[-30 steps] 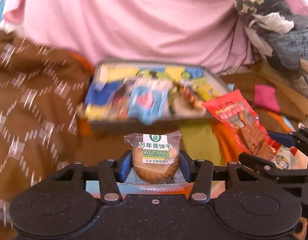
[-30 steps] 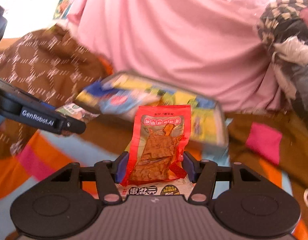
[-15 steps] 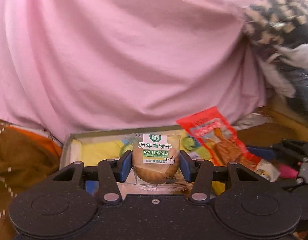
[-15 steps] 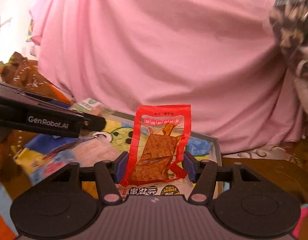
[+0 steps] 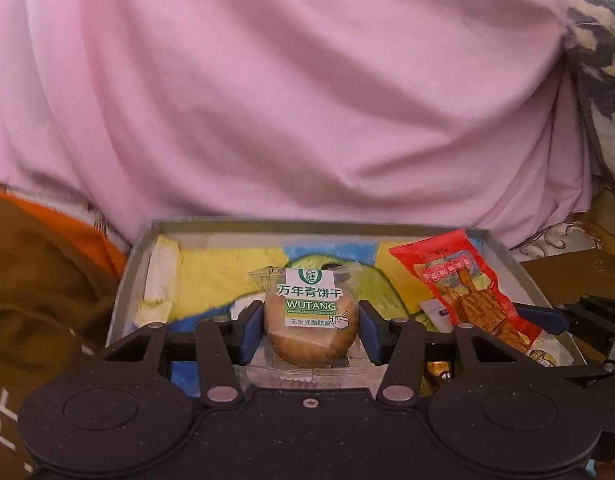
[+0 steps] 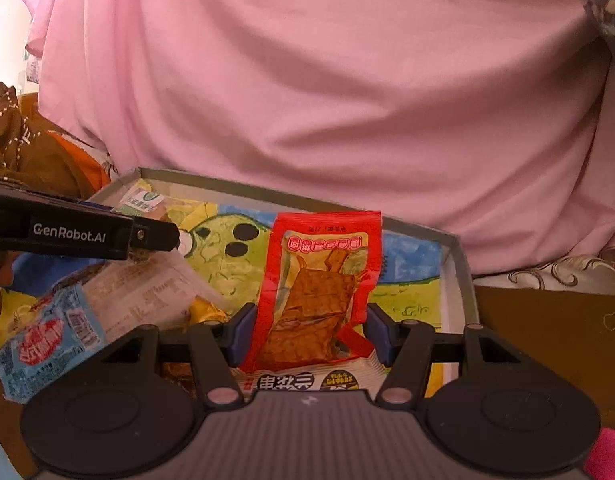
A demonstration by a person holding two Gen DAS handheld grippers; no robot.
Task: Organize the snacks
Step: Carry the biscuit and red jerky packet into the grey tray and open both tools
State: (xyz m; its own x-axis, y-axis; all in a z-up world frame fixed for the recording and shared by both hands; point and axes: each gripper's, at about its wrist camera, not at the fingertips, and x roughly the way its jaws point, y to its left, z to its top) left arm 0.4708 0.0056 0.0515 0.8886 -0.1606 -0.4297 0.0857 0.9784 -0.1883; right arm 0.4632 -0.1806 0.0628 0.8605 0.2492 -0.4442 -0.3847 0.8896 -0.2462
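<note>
- L gripper (image 5: 310, 322) is clenched on a clear-wrapped round biscuit pack (image 5: 310, 320), blue pads pressing it from both sides; green/white label faces the cam, pack upright.
- R gripper (image 6: 310, 330) is clamped on a red snack pouch (image 6: 315, 292); long axis runs up & away from the jaws, its top edge leaning toward the tray's far wall. Seen from the L cam the same pouch (image 5: 463, 292) tilts up-left.
- Tray (image 5: 123, 280), grey rim w/ a cartoon-print floor, sits directly ahead of & below both grippers, backed by the pink cloth (image 5: 307, 100).
- Key relation: both held packs are already over the tray interior, so judged next move = lower & let go, not more travel.
- L pack hangs over the centre-left, where the yellow/green floor looks bare. R pouch is over the right side, near the right wall (image 6: 463, 276).
- R cam shows other snacks piled at the near-left of the tray: blue packet (image 6: 47, 340), a clear-wrapped one (image 6: 147, 292) just beside it. The L gripper's finger (image 6: 87, 234) is above that pile.
- Each hand is nearer its own side; no crossing needed.
- Risk, judged: the long pouch may catch the right wall or land standing if released upright; laying it flat along the tray's depth looks safer.
- Can't tell height above the tray floor for either pack.
</note>
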